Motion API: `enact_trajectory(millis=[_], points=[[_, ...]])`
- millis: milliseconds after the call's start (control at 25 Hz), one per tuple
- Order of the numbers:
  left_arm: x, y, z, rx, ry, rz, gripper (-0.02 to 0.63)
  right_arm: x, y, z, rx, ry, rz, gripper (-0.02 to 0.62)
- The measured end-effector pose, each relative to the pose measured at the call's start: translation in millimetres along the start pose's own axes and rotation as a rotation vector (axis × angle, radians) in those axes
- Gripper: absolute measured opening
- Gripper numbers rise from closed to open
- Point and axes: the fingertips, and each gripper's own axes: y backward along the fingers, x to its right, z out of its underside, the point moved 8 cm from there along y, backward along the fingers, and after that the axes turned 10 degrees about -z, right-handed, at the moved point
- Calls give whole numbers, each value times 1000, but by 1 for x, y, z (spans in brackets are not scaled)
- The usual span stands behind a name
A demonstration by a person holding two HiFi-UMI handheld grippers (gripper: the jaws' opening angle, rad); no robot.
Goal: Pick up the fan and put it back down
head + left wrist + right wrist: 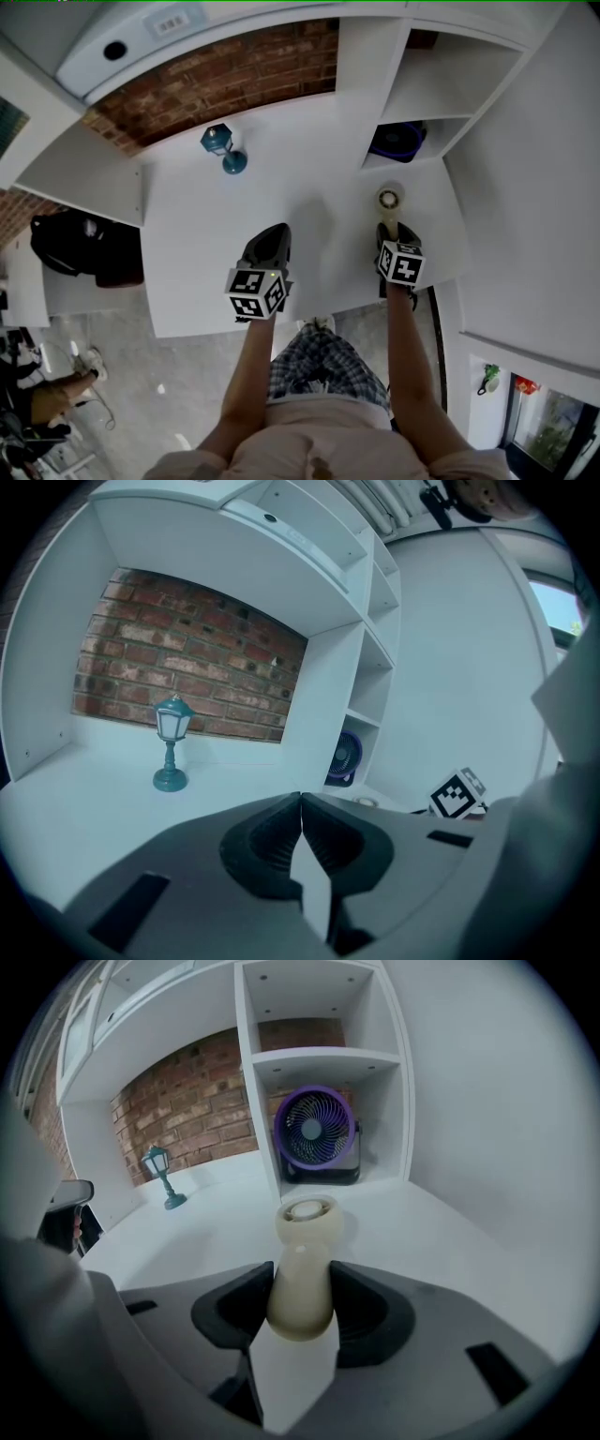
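**A:** Right gripper view is showing your right gripper [302,1277] pinching the cream hand fan [305,1227] by its handle. The two jaws are pressing on either side of the handle. The fan's round head is sticking out ahead of them.

**B:** Agreed. In the head view you are holding that fan [389,200] over the right part of the white desk [216,253], in front of the shelf unit [441,84]. Your right gripper [388,228] is angling downward. I cannot tell whether the fan is touching the desk.

**A:** Your left gripper [301,803] is carrying nothing. Its jaws are pressing together at the tips, and only desk is showing past them.

**B:** In the head view that gripper [270,234] is hovering over the middle of the desk. It is sitting near your right gripper but apart from it.

**A:** You are also looking at a second one, the purple fan [314,1133]. It is standing upright in the bottom opening of the shelf unit, beyond the cream one, with its grille facing you. It is sitting well apart from both grippers.

**B:** The teal lamp [223,150] is standing upright at the back left of the desk, near the brick wall [216,84]. It is also well apart from both of your grippers.
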Motion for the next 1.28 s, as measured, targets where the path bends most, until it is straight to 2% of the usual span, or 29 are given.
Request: enact_trajectory(millis=[160, 400, 560, 640, 1000, 1280], points=[[0, 0, 2, -5, 1, 2, 28, 1, -5, 5, -53, -27, -1, 206], [0, 2, 3, -5, 0, 3, 28, 1, -5, 5, -80, -36, -15, 221], [0, 4, 1, 1, -2, 2, 28, -2, 1, 1, -48, -40, -34, 448], [0, 4, 0, 4, -2, 3, 28, -3, 5, -1, -44, -25, -36, 485], [4, 5, -4, 14, -2, 13, 28, -8, 14, -6, -24, -9, -61, 503], [4, 16, -24, 63, -15, 14, 28, -21, 61, -32, 138, 7, -106, 495]])
